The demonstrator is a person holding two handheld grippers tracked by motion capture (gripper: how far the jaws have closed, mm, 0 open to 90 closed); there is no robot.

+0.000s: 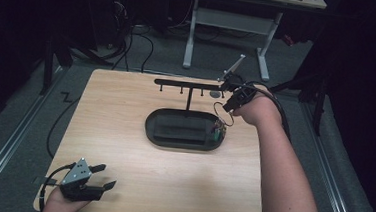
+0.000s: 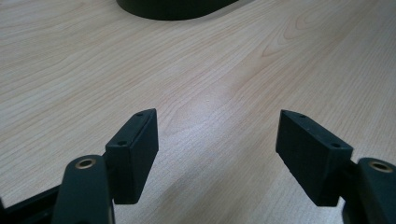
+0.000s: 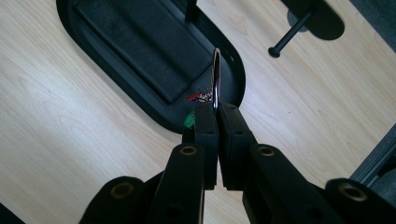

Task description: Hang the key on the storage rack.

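- The right gripper (image 3: pixel 215 116) has its jaws pinched together on the thin metal ring (image 3: pixel 216 77) of a bracelet or key ring; the ring stands edge-on above the pads, so the grip falls on its lower arc and leaves the loop free to slip over a peg.
- Small coloured charms (image 3: pixel 198 97) hang from the ring just beside the jaw tips, dangling over the rim of the oval black tray (image 3: pixel 154 109).
- In the high view the ring (image 1: pixel 224 113) hangs between the right gripper (image 1: pixel 234 101) and the tray's right end (image 1: pixel 208 142), below the horizontal bar of the black jewellery stand (image 1: pixel 187 84), whose short pegs point down, probably the hanging spot.
- The left gripper (image 2: pixel 217 140) rests with jaws wide apart and nothing between them, parked on the wooden table (image 2: pixel 210 70) near its front left corner, out of the way.
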